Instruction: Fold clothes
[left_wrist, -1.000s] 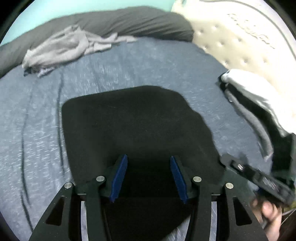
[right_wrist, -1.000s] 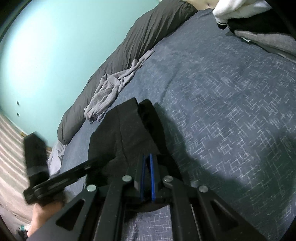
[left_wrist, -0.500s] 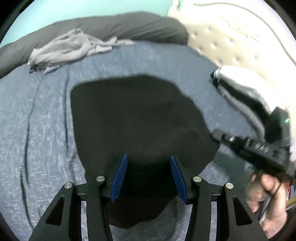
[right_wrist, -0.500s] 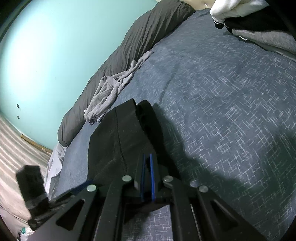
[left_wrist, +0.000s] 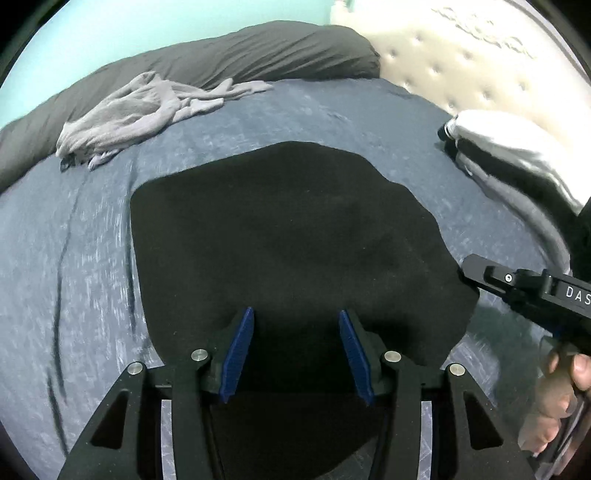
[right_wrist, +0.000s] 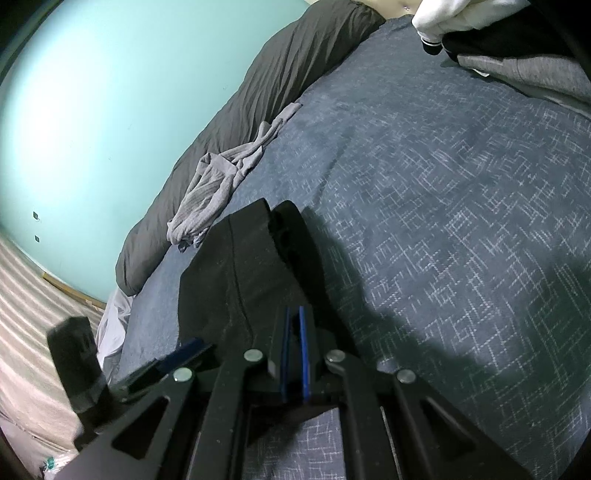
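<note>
On bed: one black garment (left_wrist: 288, 236), right tool (right_wrist: 294, 321) clamping it, left tool (left_wrist: 295, 325) apart.

Both wrist views look steeply down, close – sharing black garment (left_wrist: 288, 236); bed (right_wrist: 461, 206).

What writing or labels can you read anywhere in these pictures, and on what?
"DAS": white letters on the right gripper body, cut off by the left wrist view's edge.
Embossed lettering on the cream mattress: too blurred to read.
No other writing shows, not even on the black garment.

Matt black cloth garment (left_wrist: 284, 236), woven blue-grey bedspread (right_wrist: 461, 206), tufted cream headboard (left_wrist: 461, 55)
</note>
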